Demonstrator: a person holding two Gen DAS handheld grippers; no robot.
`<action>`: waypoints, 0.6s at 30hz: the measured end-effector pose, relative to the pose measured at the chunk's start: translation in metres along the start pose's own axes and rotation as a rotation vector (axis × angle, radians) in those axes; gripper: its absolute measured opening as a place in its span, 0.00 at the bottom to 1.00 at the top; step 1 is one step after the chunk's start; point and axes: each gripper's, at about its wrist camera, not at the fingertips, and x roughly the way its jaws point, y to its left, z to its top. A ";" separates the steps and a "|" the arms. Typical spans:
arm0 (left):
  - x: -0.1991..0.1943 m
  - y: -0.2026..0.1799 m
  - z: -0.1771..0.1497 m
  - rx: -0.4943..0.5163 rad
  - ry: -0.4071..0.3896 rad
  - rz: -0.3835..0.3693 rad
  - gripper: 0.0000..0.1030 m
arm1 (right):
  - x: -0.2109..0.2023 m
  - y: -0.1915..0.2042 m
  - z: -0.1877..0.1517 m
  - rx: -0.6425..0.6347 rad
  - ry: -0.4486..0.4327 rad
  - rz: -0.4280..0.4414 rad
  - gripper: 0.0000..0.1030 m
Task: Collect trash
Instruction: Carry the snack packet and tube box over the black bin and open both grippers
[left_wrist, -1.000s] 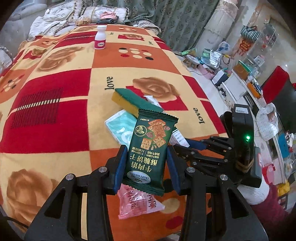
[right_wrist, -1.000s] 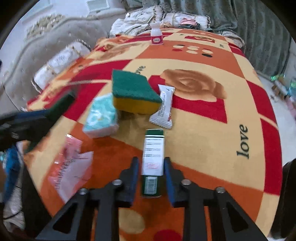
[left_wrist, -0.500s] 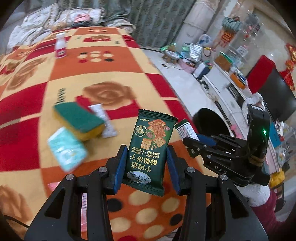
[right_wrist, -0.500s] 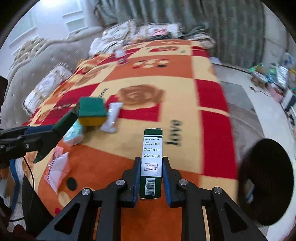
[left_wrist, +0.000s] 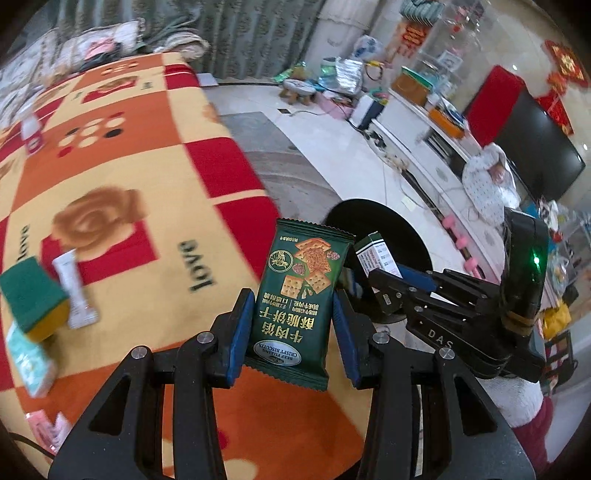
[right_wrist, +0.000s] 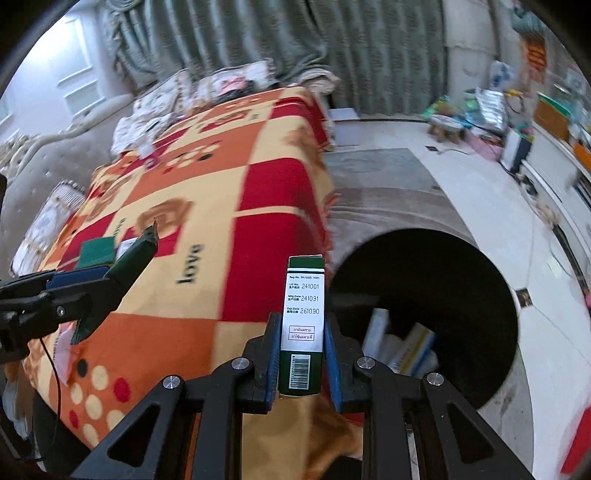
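Note:
My left gripper (left_wrist: 293, 314) is shut on a dark green biscuit packet (left_wrist: 301, 291) and holds it upright above the blanket's right edge. My right gripper (right_wrist: 300, 350) is shut on a green and white carton (right_wrist: 303, 328), just left of the black trash bin (right_wrist: 495, 295) on the floor. The bin holds some boxes. In the left wrist view the bin (left_wrist: 406, 236) lies behind the packet, and the right gripper (left_wrist: 384, 273) with its carton (left_wrist: 375, 254) is over it. The left gripper (right_wrist: 122, 266) also shows in the right wrist view.
On the patterned blanket (left_wrist: 122, 177) lie a green and yellow sponge (left_wrist: 33, 299), a white sachet (left_wrist: 74, 288), a teal tissue pack (left_wrist: 29, 365), a pink wrapper (left_wrist: 44, 435) and a small bottle (left_wrist: 31, 133). A TV cabinet (left_wrist: 443, 133) and floor clutter stand right.
Both grippers have swung right with their items, from over the blanket's middle to its right edge. The trash bin has come into view close to the right gripper.

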 end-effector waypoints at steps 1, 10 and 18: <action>0.006 -0.006 0.002 0.009 0.005 -0.001 0.39 | 0.000 -0.006 -0.001 0.012 0.001 -0.005 0.20; 0.049 -0.032 0.016 0.021 0.054 -0.047 0.39 | 0.009 -0.055 -0.004 0.095 0.020 -0.054 0.20; 0.078 -0.051 0.026 0.000 0.088 -0.134 0.39 | 0.018 -0.079 -0.008 0.150 0.032 -0.090 0.20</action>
